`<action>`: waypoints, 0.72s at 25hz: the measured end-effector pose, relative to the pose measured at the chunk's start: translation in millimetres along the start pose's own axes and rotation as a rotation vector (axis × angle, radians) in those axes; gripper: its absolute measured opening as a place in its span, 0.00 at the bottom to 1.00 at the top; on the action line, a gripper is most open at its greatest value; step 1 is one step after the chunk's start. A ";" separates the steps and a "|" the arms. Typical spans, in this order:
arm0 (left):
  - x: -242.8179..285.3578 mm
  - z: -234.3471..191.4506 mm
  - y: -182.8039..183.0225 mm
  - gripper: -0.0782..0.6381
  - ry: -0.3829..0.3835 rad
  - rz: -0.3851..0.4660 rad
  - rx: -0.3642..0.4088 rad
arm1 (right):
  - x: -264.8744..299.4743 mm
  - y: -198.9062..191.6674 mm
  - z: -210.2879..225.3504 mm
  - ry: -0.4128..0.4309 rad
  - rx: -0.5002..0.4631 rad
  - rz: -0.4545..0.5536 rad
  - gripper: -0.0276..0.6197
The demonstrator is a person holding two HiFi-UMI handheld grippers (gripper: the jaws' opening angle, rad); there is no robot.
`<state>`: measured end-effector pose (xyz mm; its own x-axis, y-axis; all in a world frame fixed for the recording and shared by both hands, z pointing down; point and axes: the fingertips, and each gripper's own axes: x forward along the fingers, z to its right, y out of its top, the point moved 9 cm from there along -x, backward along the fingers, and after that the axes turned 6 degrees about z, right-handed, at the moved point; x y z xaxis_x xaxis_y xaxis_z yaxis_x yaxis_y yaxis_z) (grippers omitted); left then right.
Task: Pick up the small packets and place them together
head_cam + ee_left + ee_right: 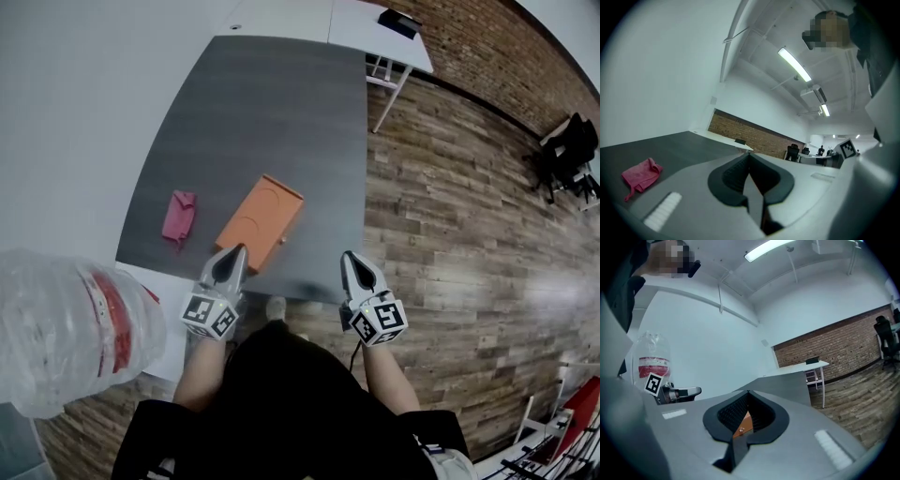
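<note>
Head view: pink packet (178, 216) lies left of centre on the dark table (262, 103), beside an orange box (261, 221). Left gripper (238, 249) and right gripper (348, 255) hang below, jaws together, empty. Left gripper view shows the packet at lower left; right gripper view instead shows a bottle (654, 359), its red label illegible.

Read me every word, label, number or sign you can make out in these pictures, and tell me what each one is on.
No text here can be read.
Water bottle: red label, print too blurred to read.
Marker cubes: black-and-white square patterns only, no words.
Orange box: a circle outline on top, no lettering visible.
Pink packet: no print visible.
</note>
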<state>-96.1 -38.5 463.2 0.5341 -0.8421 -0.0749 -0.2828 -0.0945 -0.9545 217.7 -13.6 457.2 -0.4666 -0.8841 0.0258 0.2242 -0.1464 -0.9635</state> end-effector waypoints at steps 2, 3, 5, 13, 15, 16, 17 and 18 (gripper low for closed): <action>7.9 -8.7 -5.5 0.11 0.003 -0.020 -0.006 | 10.8 -5.4 -2.4 0.013 -0.017 -0.027 0.05; 11.9 -12.3 -8.1 0.11 0.006 -0.030 -0.005 | 16.0 -7.9 -3.2 0.020 -0.022 -0.039 0.05; 19.8 -18.1 -13.4 0.11 0.012 -0.050 0.004 | 25.8 -12.5 -2.9 0.032 -0.024 -0.060 0.05; 25.2 -24.9 -36.3 0.11 0.032 -0.169 0.052 | 60.2 -43.0 -6.6 0.104 -0.061 -0.204 0.05; 25.5 -26.1 -41.1 0.11 0.028 -0.197 0.071 | 71.8 -53.6 -8.0 0.127 -0.081 -0.249 0.05; 25.5 -26.8 -43.5 0.11 0.027 -0.208 0.075 | 76.8 -59.2 -8.6 0.137 -0.093 -0.273 0.05; 25.6 -27.7 -45.7 0.11 0.027 -0.218 0.075 | 81.6 -65.0 -8.9 0.147 -0.102 -0.298 0.05; 25.9 -28.9 -47.7 0.11 0.028 -0.225 0.074 | 86.5 -71.1 -8.9 0.159 -0.107 -0.326 0.06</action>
<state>-91.8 -71.1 515.1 0.5547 -0.8187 0.1488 -0.0995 -0.2429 -0.9649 153.8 -75.7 525.6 -0.6275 -0.7175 0.3023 -0.0445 -0.3546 -0.9339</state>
